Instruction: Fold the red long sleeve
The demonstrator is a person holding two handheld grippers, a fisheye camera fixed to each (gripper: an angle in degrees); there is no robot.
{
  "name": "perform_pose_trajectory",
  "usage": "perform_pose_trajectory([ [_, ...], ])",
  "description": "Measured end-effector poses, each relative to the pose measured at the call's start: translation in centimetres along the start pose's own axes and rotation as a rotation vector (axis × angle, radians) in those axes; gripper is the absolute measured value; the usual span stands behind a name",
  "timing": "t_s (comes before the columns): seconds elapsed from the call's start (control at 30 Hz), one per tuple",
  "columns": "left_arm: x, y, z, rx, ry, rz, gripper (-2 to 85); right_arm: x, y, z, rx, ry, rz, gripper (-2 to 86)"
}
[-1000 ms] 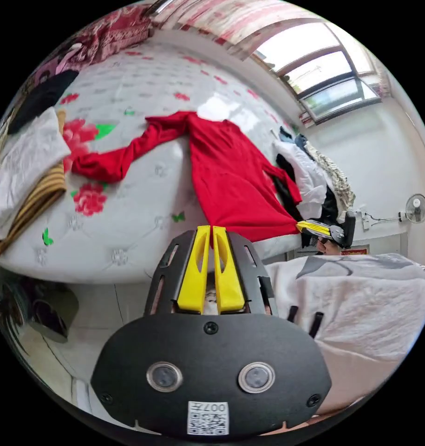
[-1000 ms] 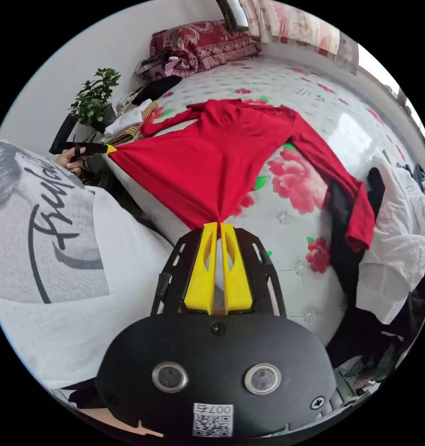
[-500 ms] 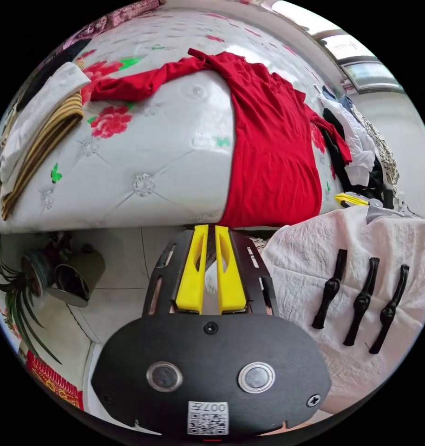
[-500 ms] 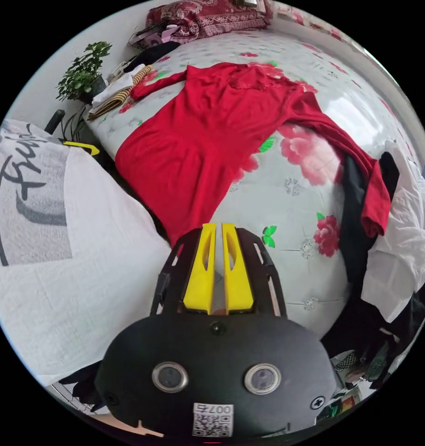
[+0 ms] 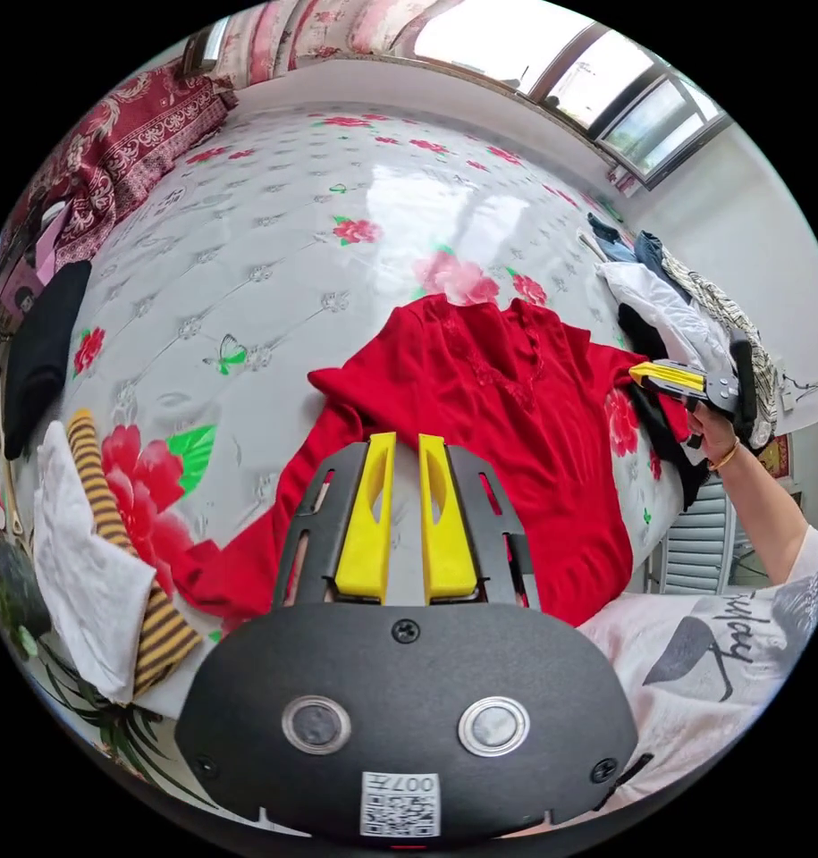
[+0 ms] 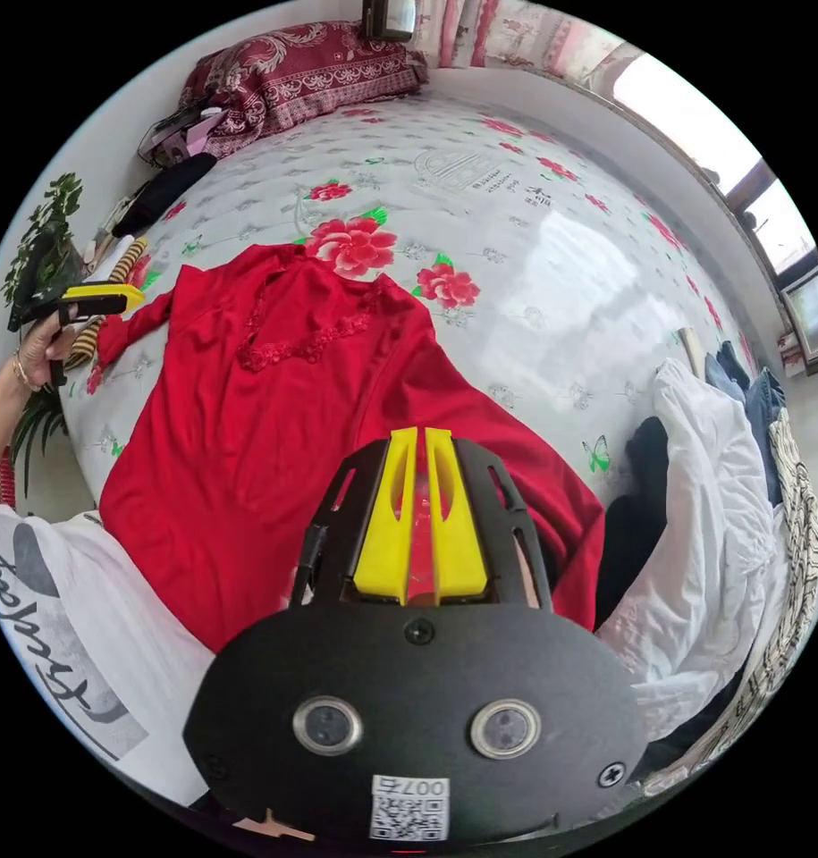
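Shirt (image 5: 507, 438) lies flat on the bed (image 5: 274, 241), collar at 12 o'clock, hem toward me. My left gripper (image 5: 400, 514) hovers over its sleeve, jaws slightly parted and empty; right gripper (image 6: 419, 509) over the other sleeve, jaws nearly closed, gripping nothing I can see.

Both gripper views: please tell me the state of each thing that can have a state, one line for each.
Red long sleeve: spread flat on the bed, front up, not yet folded, hem over the bed edge.
Left tool: jaws slightly apart, holding nothing, above the left sleeve.
Right tool: jaws nearly closed, nothing clamped, above the right sleeve.
Striped and white clothes: folded, stacked.
White and dark clothes: unfolded, heaped.
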State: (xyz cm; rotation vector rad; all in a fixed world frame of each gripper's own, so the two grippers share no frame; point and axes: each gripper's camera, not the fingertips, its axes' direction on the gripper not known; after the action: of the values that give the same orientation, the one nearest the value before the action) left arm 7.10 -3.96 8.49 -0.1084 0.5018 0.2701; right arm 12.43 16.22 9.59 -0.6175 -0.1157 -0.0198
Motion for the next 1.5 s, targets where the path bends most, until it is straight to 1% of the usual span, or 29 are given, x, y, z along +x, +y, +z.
perform_pose_trajectory([
  [0.1,0.0,-3.6,3.2,-0.050,-0.043,-0.008,3.9,1.5,-2.4,3.3,-0.078,0.002,0.037,0.0],
  [0.17,-0.3,-4.7,5.0,-0.098,-0.072,-0.020,2.1,1.9,-2.8,6.0,-0.153,-0.009,0.016,-0.1],
  [0.2,-0.5,-4.8,6.0,-0.131,-0.115,-0.023,0.4,1.9,-2.5,5.4,-0.086,0.000,-0.007,-0.1],
  [0.23,-0.6,-4.4,6.1,-0.108,-0.118,0.008,-0.2,2.2,-1.9,5.5,-0.069,0.082,0.002,-0.2],
  [0.27,-0.8,-4.2,6.0,-0.098,-0.137,-0.001,-0.4,2.7,-1.2,6.6,-0.158,0.216,0.005,-0.2],
  [0.3,-1.4,-3.7,5.8,-0.085,-0.158,-0.016,-0.6,2.9,-0.6,6.6,-0.133,0.255,-0.015,-0.2],
  [0.33,-2.1,-3.3,5.5,-0.075,-0.194,-0.048,-0.8,4.0,0.9,7.1,-0.154,0.331,0.023,-0.3],
  [0.37,-2.5,-3.1,5.3,-0.069,-0.210,-0.066,-0.8,5.3,2.4,7.1,-0.113,0.345,0.062,-0.3],
  [0.4,-3.2,-2.8,5.1,-0.050,-0.185,-0.091,-0.9,6.0,3.0,7.1,-0.106,0.335,0.089,-0.3],
  [0.43,-3.8,-2.6,5.1,-0.041,-0.145,-0.116,-0.9,7.2,3.7,6.7,-0.072,0.278,0.139,-0.3],
  [0.53,-3.9,-2.4,4.9,-0.030,-0.095,-0.129,-0.7,9.0,3.7,6.1,-0.083,0.155,0.255,-0.3],
  [0.57,-3.9,-2.3,4.7,-0.025,-0.094,-0.139,-0.6,9.1,3.6,5.6,-0.075,0.079,0.243,-0.2],
  [0.6,-3.8,-2.0,3.9,-0.006,-0.106,-0.164,-0.2,9.0,3.7,5.1,-0.062,0.052,0.236,-0.2],
  [0.67,-3.5,-1.0,1.9,0.037,-0.113,-0.175,1.1,8.3,4.8,2.4,0.058,0.106,0.258,-0.2],
  [0.73,-3.1,1.3,-1.4,0.089,-0.145,-0.186,4.6,7.4,6.1,0.2,0.150,0.149,0.267,-0.2],
  [0.8,-3.0,3.9,-3.6,0.111,-0.176,-0.192,6.2,6.6,7.7,-1.4,0.202,0.112,0.258,-0.2],
  [0.83,-3.0,5.8,-4.7,0.114,-0.212,-0.204,7.2,5.8,8.8,-2.1,0.220,0.059,0.237,-0.2],
  [0.93,-3.7,10.2,-5.7,0.072,-0.316,-0.271,9.6,3.7,11.5,-2.6,0.229,-0.068,0.186,-0.2],
  [1.0,-4.7,12.2,-5.3,0.036,-0.340,-0.321,10.5,2.3,12.8,-2.4,0.209,-0.137,0.163,-0.3],
  [1.07,-5.6,13.4,-3.8,-0.026,-0.337,-0.326,11.0,0.1,14.3,-2.1,0.197,-0.208,0.116,-0.3],
  [1.1,-6.2,13.7,-2.4,-0.095,-0.345,-0.317,11.3,-0.4,14.6,-2.1,0.192,-0.221,0.097,-0.3],
  [1.17,-6.9,13.9,-0.2,-0.193,-0.379,-0.281,10.2,-2.3,15.4,-2.1,0.162,-0.230,0.028,-0.3],
  [1.2,-6.9,13.9,-0.6,-0.145,-0.360,-0.237,5.5,-2.7,15.6,-2.3,0.160,-0.225,0.010,-0.3],
  [1.23,-7.6,13.4,-0.8,-0.179,-0.362,-0.243,2.7,-3.3,16.0,-2.7,0.159,-0.209,-0.025,-0.3],
  [1.3,-8.9,12.5,-1.7,-0.220,-0.303,-0.245,1.3,-3.8,16.6,-3.5,0.169,-0.184,-0.060,-0.3],
  [1.37,-10.7,12.2,-4.6,-0.159,-0.163,-0.272,0.5,-3.7,17.5,-4.6,0.189,-0.166,-0.087,-0.3],
  [1.43,-14.7,13.4,-10.3,0.050,0.153,-0.405,-0.1,-3.4,18.3,-5.4,0.216,-0.174,-0.082,-0.3],
  [1.47,-15.8,14.0,-11.8,0.122,0.250,-0.439,-0.2,-3.2,18.8,-5.8,0.234,-0.194,-0.075,-0.3],
  [1.5,-18.1,15.5,-14.2,0.267,0.448,-0.495,-0.3,-3.1,19.0,-6.0,0.243,-0.207,-0.068,-0.3],
])
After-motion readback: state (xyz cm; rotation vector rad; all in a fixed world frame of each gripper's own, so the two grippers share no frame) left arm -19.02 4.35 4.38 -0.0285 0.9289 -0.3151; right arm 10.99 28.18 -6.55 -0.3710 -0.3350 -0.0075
